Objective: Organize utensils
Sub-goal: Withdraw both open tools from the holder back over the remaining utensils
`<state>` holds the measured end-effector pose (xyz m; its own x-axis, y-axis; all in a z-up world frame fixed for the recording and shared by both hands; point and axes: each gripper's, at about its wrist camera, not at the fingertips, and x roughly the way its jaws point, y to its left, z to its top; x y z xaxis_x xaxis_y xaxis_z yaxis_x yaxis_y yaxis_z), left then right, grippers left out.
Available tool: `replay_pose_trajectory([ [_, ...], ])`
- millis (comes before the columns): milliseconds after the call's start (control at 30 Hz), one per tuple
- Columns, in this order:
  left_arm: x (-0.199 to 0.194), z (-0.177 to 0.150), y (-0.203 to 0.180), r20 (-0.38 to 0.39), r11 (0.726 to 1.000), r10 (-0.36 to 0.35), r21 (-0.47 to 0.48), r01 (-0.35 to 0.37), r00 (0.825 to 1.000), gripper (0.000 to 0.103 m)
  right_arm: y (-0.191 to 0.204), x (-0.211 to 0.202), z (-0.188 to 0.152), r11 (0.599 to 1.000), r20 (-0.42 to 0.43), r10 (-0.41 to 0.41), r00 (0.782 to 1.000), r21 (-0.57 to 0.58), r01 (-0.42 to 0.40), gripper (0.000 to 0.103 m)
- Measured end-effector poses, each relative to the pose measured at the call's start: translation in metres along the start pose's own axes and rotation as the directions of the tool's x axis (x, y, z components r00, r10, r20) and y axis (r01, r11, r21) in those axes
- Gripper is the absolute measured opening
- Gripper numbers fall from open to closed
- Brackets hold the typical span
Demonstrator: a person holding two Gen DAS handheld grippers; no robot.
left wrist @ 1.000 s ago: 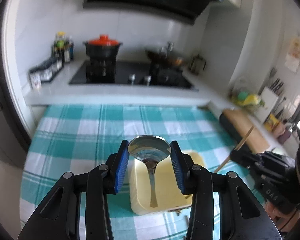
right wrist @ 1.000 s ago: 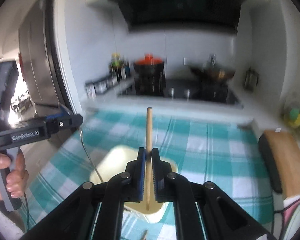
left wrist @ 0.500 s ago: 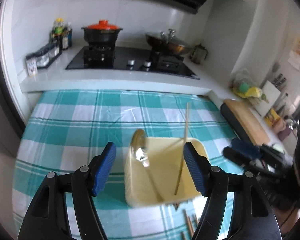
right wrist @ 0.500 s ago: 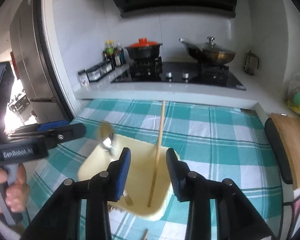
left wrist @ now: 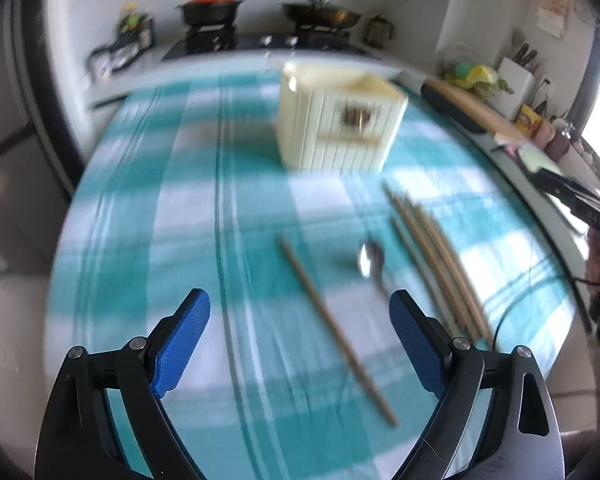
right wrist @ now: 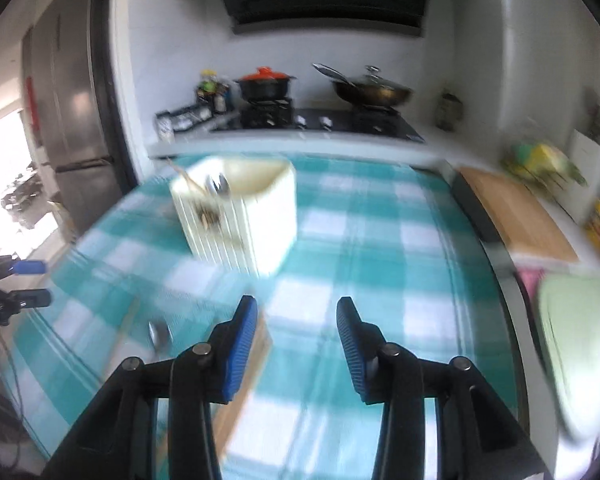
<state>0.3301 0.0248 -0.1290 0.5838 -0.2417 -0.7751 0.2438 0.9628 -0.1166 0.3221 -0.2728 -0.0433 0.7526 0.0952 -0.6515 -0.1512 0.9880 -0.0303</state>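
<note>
Toward the tabletop's (left wrist: 148, 216) far edge stands the cream utensil holder (left wrist: 340, 128); a spoon (left wrist: 371, 261) and chopsticks (left wrist: 436, 256) lie nearer. Left tool (left wrist: 300, 340) and right tool (right wrist: 298, 344) are both opening, nothing between them.

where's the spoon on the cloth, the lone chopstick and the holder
spoon (left wrist: 370, 258), left wrist view, on its bowl
lone chopstick (left wrist: 332, 326), left wrist view, mid-shaft
holder (left wrist: 336, 132), left wrist view, on its ribbed front wall
</note>
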Motion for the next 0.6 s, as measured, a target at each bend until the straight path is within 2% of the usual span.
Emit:
replay_pose_trajectory([
  [133,0.001,-0.052,-0.005,0.003,0.997,0.038,-0.069,-0.038,0.999,0.092,0.004,-0.006,-0.076,0.996,-0.046,-0.063,0.997,0.062,0.066,0.042],
  [233,-0.004,-0.071,-0.012,0.032,0.993,0.07,-0.094,-0.067,0.997,0.092,0.011,-0.007,-0.108,0.994,-0.112,-0.092,0.99,0.042,0.097,0.042],
  [300,-0.009,-0.077,-0.015,0.045,0.992,0.071,-0.105,-0.066,0.996,0.092,0.016,-0.009,-0.117,0.993,-0.158,-0.116,0.981,-0.02,0.114,0.042],
  [333,-0.011,-0.08,-0.014,0.049,0.993,0.068,-0.103,-0.063,0.996,0.092,0.019,-0.015,-0.12,0.986,-0.161,-0.162,0.974,-0.073,0.152,0.042],
  [433,-0.016,-0.082,-0.015,0.074,0.993,0.081,-0.089,-0.074,0.994,0.095,0.019,-0.04,-0.115,0.949,-0.105,-0.293,0.95,-0.158,0.275,0.042],
  [500,-0.019,-0.079,-0.014,0.091,0.992,0.095,-0.098,-0.086,0.991,0.095,0.016,-0.054,-0.11,0.896,-0.061,-0.412,0.909,-0.209,0.392,0.042],
  [533,-0.02,-0.078,-0.013,0.096,0.991,0.091,-0.105,-0.081,0.991,0.096,0.015,-0.062,-0.106,0.856,-0.018,-0.477,0.879,-0.234,0.46,0.042],
  [567,-0.02,-0.076,-0.013,0.1,0.991,0.083,-0.113,-0.071,0.992,0.096,0.012,-0.069,-0.102,0.822,0.016,-0.526,0.85,-0.247,0.514,0.042],
  [600,-0.019,-0.075,-0.013,0.1,0.991,0.079,-0.116,-0.067,0.992,0.097,0.011,-0.072,-0.1,0.801,0.034,-0.554,0.832,-0.25,0.543,0.042],
])
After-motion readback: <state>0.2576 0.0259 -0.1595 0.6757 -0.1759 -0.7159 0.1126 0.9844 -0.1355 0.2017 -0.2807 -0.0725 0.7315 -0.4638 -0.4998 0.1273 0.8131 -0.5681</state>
